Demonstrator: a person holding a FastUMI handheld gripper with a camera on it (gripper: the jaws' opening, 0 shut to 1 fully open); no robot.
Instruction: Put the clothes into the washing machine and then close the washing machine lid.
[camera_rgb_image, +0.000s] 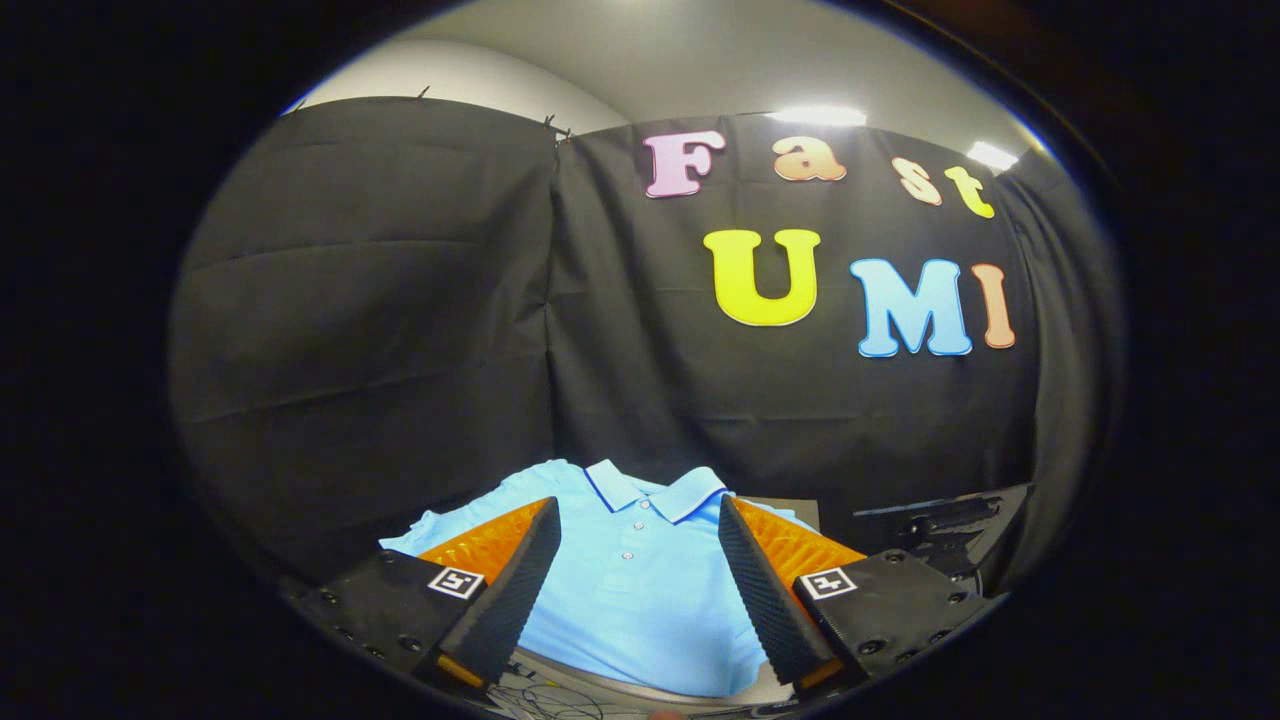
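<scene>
The tool (638, 530) stands with its two fingers wide apart and nothing clamped between them; neither finger presses on the cloth. Through the gap between them lies the light blue polo shirt (635, 600), spread flat with its collar (650, 488) pointing away toward the booth wall; the button placket runs down the middle of the gap. The shirt's left sleeve (420, 535) reaches out past the left finger; its right shoulder is hidden behind the right finger; its near hem stops just short of the surface's near edge, beneath the finger bases.

The surface (770, 690) shows as a pale strip under that hem; some thin dark cables (545, 695) lie at its near edge. Beyond the right finger a grey flat panel (790, 512) sits just behind the shirt, and further right a dark piece of equipment (945, 525) stands near the wall; what it is I cannot tell.

Black cloth (380, 330) closes the booth close behind the shirt; above it run a pale ceiling and two bright lamps (820, 116).
</scene>
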